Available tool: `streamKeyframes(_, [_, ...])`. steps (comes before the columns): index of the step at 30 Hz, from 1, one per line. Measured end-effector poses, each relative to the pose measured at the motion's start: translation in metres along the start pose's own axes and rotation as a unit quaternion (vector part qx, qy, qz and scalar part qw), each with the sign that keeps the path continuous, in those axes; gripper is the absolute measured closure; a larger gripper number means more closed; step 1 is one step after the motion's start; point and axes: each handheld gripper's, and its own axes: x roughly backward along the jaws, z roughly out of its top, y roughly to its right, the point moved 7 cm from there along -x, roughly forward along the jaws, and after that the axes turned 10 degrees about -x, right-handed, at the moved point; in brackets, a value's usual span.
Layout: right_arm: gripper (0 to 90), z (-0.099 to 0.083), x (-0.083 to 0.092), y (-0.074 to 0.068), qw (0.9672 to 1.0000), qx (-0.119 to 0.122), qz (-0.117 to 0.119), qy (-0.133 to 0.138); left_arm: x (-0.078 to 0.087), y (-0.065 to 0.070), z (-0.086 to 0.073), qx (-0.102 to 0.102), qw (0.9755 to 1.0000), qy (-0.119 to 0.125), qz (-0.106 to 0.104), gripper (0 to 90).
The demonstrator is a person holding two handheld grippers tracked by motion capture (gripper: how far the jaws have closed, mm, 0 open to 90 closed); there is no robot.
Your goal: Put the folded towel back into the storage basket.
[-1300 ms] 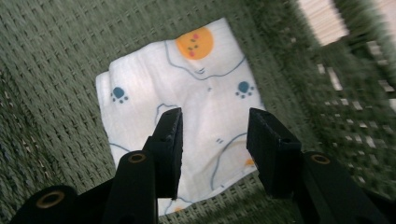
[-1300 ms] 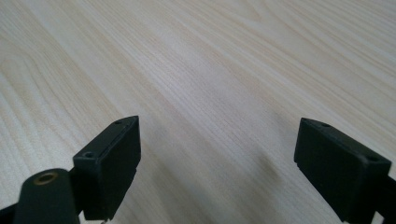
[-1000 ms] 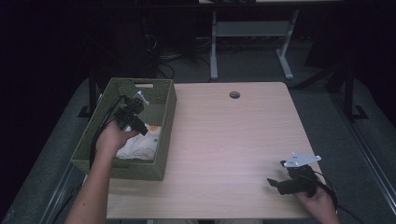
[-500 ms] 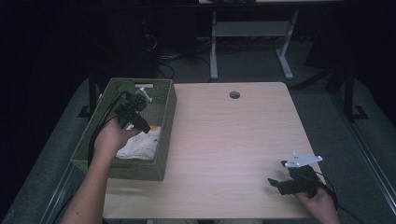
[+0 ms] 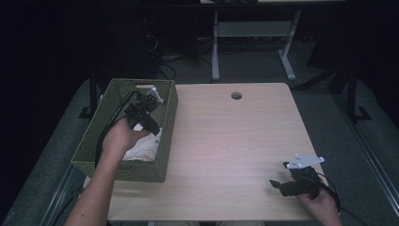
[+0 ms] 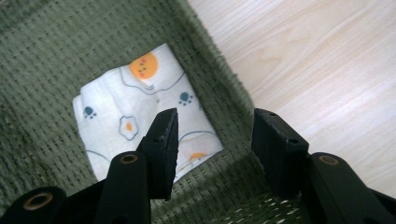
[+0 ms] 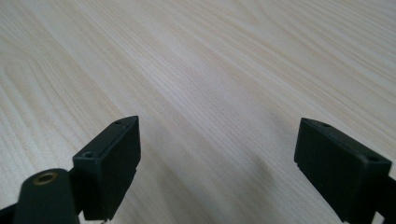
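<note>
Above the green basket (image 5: 94,141): left hand-held gripper (image 6: 212,135) is hovering, jaws just opening, empty | patterned cloth (image 6: 140,107) is lying inside | right hand-held gripper (image 7: 217,158) is resting spread on the tabletop (image 5: 235,141).

Green basket (image 6: 56,56) — white egg-print cloth (image 6: 140,116)

Basket (image 6: 42,56): woven green fabric-like weave, coarse, matt, ribbed texture. Cloth (image 6: 140,107) inside: soft white printed fabric, egg and paw pattern, matt, slightly creased. Table (image 7: 224,60): pale wood-grain top, smooth, faint satin sheen. Left gripper (image 6: 212,140): black plastic, matt, brass-coloured metal rivets at hinges. Right gripper (image 7: 217,163): same matt black plastic, fine-textured pads; light grey, flat, dull plate (image 5: 305,161) on top.
</note>
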Motion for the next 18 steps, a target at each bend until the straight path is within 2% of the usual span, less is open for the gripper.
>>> streamKeyframes(8, [14.3,0.000,0.000,0.000,1.0000,0.000,-0.001,-0.001,0.005,0.011,0.012,-0.011,0.9999,0.002,-0.004,51.1])
streamKeyframes(18, [14.3,0.000,0.000,0.000,1.0000,0.000,0.000,0.001,0.010,0.032,0.032,-0.033,0.9994,0.012,-0.006,49.2])
